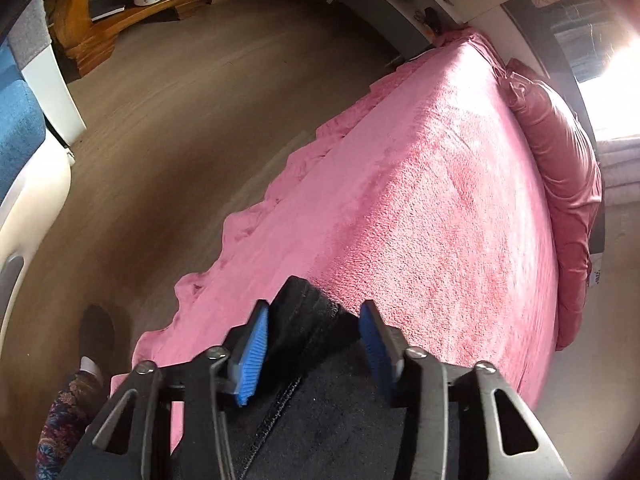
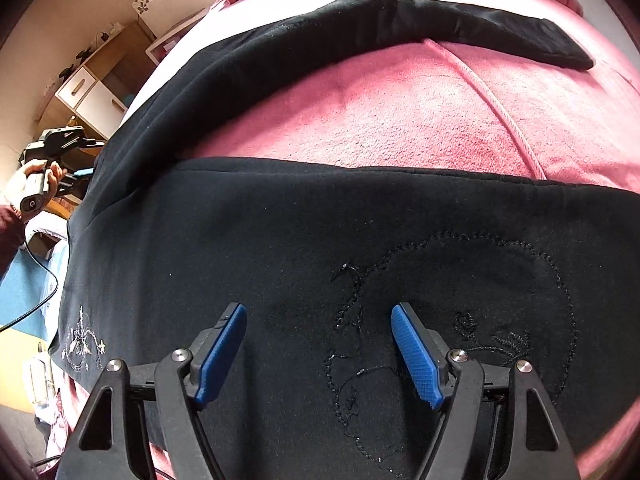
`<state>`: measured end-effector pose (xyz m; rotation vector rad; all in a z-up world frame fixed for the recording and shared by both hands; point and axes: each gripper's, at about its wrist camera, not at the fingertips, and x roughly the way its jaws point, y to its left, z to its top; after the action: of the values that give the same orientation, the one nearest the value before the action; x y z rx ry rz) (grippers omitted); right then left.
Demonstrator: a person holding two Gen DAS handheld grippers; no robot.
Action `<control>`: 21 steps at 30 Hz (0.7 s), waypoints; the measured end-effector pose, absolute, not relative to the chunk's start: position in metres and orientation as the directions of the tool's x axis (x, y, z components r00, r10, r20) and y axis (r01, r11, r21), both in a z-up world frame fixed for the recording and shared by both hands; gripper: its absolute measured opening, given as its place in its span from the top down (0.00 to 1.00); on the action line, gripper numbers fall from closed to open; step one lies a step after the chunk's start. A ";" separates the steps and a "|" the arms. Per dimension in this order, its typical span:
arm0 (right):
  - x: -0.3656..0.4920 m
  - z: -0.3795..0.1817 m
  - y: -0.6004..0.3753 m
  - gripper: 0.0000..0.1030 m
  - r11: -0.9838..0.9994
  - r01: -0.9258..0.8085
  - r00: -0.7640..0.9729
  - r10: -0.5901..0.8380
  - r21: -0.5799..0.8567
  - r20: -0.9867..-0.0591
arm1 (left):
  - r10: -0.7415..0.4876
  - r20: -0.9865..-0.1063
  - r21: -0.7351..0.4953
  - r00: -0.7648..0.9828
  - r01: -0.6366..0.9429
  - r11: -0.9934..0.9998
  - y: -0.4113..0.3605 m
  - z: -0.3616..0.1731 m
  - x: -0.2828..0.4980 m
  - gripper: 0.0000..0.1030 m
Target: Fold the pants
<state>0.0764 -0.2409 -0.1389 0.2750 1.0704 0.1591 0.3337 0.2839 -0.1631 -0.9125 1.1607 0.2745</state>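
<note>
Pink bed [image 2: 400, 120]; one black pants [image 2: 280, 240]; two hand-held grippers.

Left gripper [image 1: 314, 330] tilts downward, blue pads apart; right gripper [image 2: 318, 346] also tilts down, lower centre, jaws wide.

I see the pants [image 2: 280, 240] spread on the bed [image 2: 400, 120], one leg nearest me, the other lying farther back. My left gripper [image 2: 76, 178] sits at their left edge, a pillow [image 1: 560, 184] along the bed's far side.

Home bedroom, pink-covered bed [image 1: 420, 184], pillows [image 1: 560, 184]
</note>
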 end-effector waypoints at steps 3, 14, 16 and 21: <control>0.078 -0.139 -0.238 0.26 0.957 0.000 0.471 0.254 0.289 -0.845 | -0.219 -0.866 -0.466 0.449 -0.564 0.682 0.275 -0.152 0.331 0.87; 0.078 -0.136 -0.239 0.26 0.953 0.003 0.485 0.262 0.301 -0.834 | -0.333 -0.598 -0.632 0.729 -0.174 0.755 0.224 -0.026 0.229 0.92; 0.078 -0.129 -0.243 0.26 0.950 0.005 0.503 0.268 0.312 -0.822 | -0.397 -0.528 -0.677 0.751 -0.089 0.731 0.214 -0.008 0.196 0.92; 0.088 -0.107 -0.257 0.27 0.938 0.000 0.550 0.289 0.346 -0.784 | -0.500 -0.428 -0.708 0.752 0.064 0.703 0.194 0.012 0.125 0.93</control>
<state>0.0875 -0.2571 -0.1067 0.3242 0.9783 0.1743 0.1254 0.1939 0.0117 -0.7314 0.6530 -0.3399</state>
